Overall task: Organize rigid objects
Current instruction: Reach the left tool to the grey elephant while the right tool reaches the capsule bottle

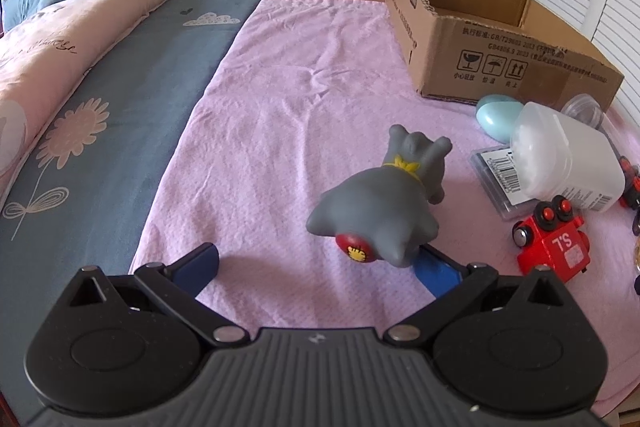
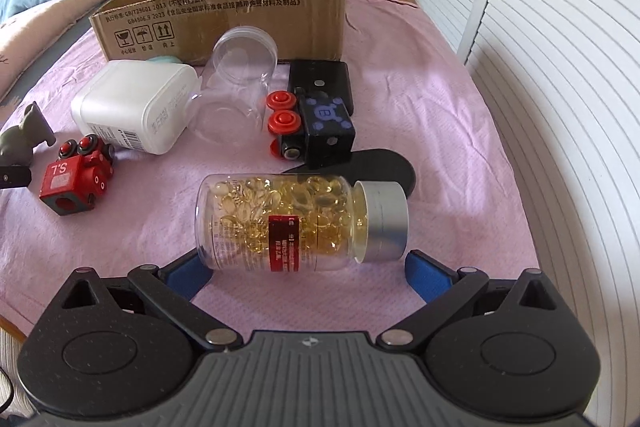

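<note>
We start with the two things we look set to pick up. The gray toy dog (image 1: pixel 380 199) stands on the pink blanket (image 1: pixel 280 131) just ahead of our left gripper (image 1: pixel 320 263), whose jaws are spread wide and hold nothing; the blue pad on the right side sits right against the dog's hindquarters, while the other pad is well off to the side. The pill bottle (image 2: pixel 296 223) lies on its side on the same blanket, its silver cap pointing right, between the wide-open fingers of our right gripper (image 2: pixel 308 267), which is also empty.

Our chief worry is the bottle. It is round and smooth, and it lies across the jaws, so we judge that closing on it would catch base and cap end to end; a slightly skewed squeeze could send it rolling or squirting out toward the black toy train (image 2: pixel 316 131). The dog is rounded and probably a little soft, and it sits off centre in the left jaws, so one pad may push it over before the other arrives.

Farther out, the red toy train (image 1: pixel 552 243), the white container (image 1: pixel 568 163) and the clear jar (image 2: pixel 236 83) crowd the way to the cardboard box (image 1: pixel 500 43). A low carry could knock them, and the wrinkled blanket may drag.
</note>
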